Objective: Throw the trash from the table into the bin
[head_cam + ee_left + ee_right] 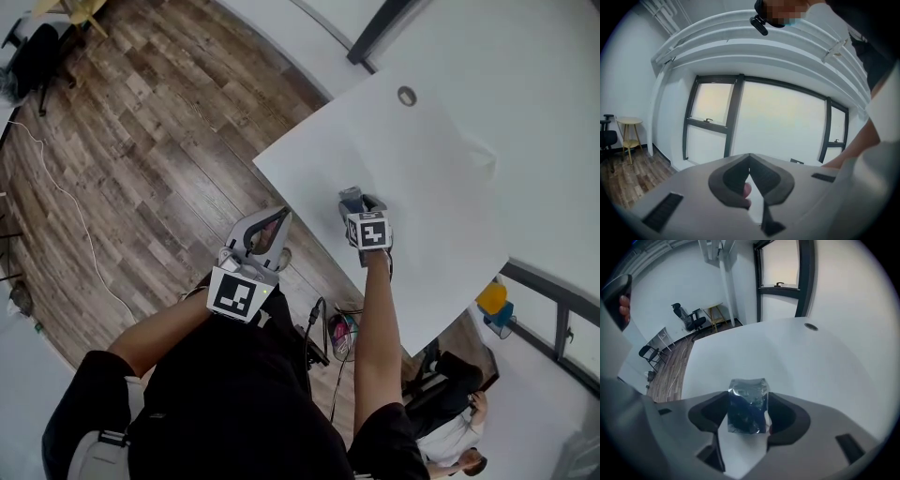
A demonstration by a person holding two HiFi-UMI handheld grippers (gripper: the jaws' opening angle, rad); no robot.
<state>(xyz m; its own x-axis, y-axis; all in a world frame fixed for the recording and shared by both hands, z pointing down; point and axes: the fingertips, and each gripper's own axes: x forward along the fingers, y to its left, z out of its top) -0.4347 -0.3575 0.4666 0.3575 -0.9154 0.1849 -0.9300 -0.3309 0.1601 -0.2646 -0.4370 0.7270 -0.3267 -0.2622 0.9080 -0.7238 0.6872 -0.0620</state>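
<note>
White table (441,169) | foil packet (747,412) long axis pointing away along right claw (749,398) | spread around it | left claw (750,158) pressed together

The desk (441,178) is smooth, matt white. The floor (141,159) is brown wood-grain plank, lightly worn. The packet (747,411) is crinkled, glossy foil-like film. The right gripper (748,401) is matt grey plastic with darker pads.
</note>
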